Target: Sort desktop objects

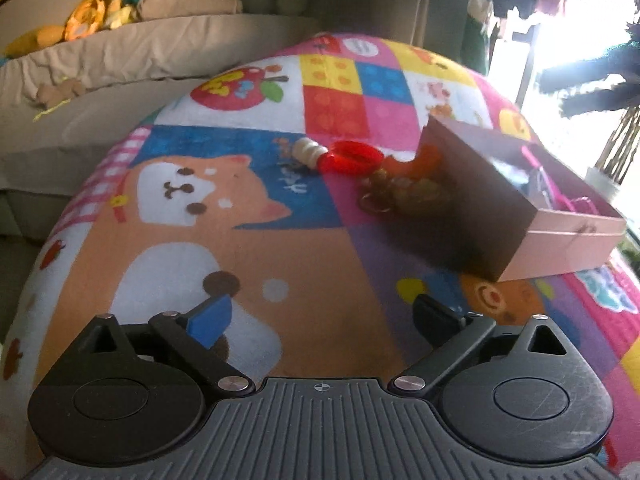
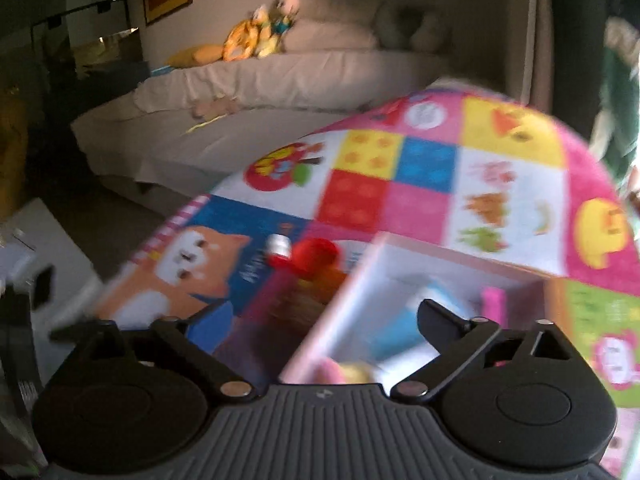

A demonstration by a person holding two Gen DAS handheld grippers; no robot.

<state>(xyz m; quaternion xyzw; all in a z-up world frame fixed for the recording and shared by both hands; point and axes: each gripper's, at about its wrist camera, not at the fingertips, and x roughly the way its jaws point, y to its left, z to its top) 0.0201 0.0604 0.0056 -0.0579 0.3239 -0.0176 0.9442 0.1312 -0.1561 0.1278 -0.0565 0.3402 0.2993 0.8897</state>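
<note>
1. The patchwork cloth [image 1: 280, 240] covers the whole desktop, soft and likely to bunch under dragged fingers.
2. The pink box [image 1: 560, 240] sits on the right; it looks like light, stiff card and already holds some pink and blue items.
3. The left gripper [image 1: 320, 312] hovers near the cloth's near edge, jaws spread wide and empty. The right gripper [image 2: 320, 320] is likewise released, poised over the box's near-left corner; that view is blurred.
4. The red ring toy [image 1: 352, 156] lies just left of the box, probably light, hard, slippery plastic; pinching across its rim seems best.
5. The cream ribbed piece [image 1: 306, 151] touches it on the left.
6. The brownish keyring cluster [image 1: 396, 192] lies against the box wall; probably loose and floppy.
</note>
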